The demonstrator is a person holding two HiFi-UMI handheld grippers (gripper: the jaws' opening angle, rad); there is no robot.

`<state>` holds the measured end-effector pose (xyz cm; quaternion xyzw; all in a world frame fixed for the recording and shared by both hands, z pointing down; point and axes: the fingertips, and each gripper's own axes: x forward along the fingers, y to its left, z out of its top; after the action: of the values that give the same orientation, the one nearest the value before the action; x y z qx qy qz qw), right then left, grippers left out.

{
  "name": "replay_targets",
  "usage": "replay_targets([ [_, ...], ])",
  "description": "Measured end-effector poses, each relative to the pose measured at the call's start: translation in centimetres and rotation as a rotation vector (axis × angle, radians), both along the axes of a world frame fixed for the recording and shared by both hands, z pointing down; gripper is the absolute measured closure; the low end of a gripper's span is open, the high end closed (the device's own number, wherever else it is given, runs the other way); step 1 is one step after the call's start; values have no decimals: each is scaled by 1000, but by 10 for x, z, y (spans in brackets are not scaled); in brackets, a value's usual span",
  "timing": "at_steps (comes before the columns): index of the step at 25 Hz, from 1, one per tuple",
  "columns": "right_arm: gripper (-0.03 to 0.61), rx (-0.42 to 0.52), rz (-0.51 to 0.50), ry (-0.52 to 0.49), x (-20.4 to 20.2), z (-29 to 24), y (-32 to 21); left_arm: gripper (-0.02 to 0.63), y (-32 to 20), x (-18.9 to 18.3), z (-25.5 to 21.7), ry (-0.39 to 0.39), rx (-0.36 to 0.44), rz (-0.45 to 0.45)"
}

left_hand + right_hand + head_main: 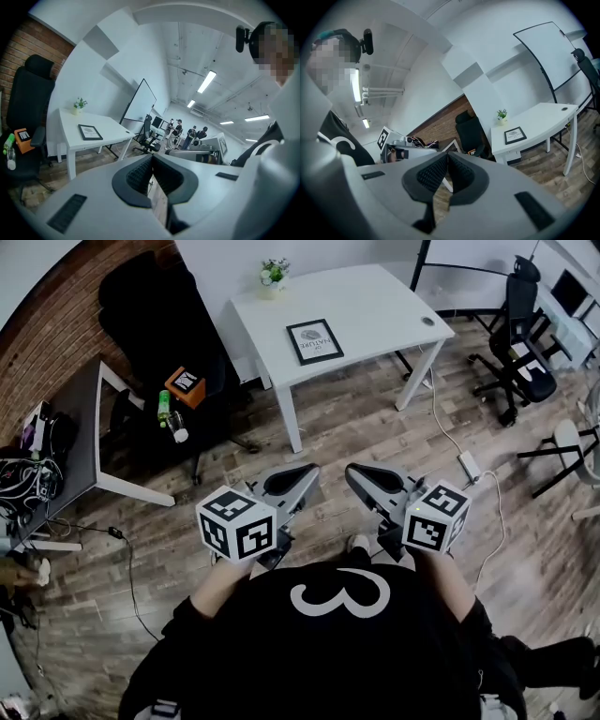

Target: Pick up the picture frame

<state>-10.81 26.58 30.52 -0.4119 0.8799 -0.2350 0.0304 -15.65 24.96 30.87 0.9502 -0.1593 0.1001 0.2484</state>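
A black picture frame (315, 341) with a white print lies flat on the white table (375, 306); it also shows in the left gripper view as the frame (90, 132) and in the right gripper view as the frame (514, 135). My left gripper (302, 473) and right gripper (360, 474) hang side by side over the wooden floor, well short of the table. Both are shut with nothing between the jaws. In their own views the left gripper (151, 161) and right gripper (446, 161) show pads pressed together.
A small potted plant (273, 276) stands at the table's far corner. A black chair (164, 324) holding an orange box (185, 385) and a bottle (170, 418) sits left of the table. A dark desk (75, 437) is at left, office chairs (516, 329) at right, a cable (464, 460) on the floor.
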Motion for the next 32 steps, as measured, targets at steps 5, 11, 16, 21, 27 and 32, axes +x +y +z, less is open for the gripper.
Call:
replay_targets([
  [5, 554, -12, 0, 24, 34, 7, -14, 598, -13, 37, 9, -16, -26, 2],
  [11, 554, -34, 1, 12, 83, 19, -30, 598, -31, 90, 19, -31, -41, 9],
  [16, 554, -39, 1, 12, 126, 20, -35, 598, -37, 136, 21, -31, -40, 12],
  [21, 554, -22, 4, 8, 168, 14, -40, 598, -41, 175, 16, -26, -17, 4],
  [27, 554, 2, -19, 3, 192, 8, -43, 598, -45, 197, 10, -26, 14, -26],
  [32, 554, 18, -34, -13, 199, 5, -50, 597, -51, 201, 7, -29, 28, -45],
])
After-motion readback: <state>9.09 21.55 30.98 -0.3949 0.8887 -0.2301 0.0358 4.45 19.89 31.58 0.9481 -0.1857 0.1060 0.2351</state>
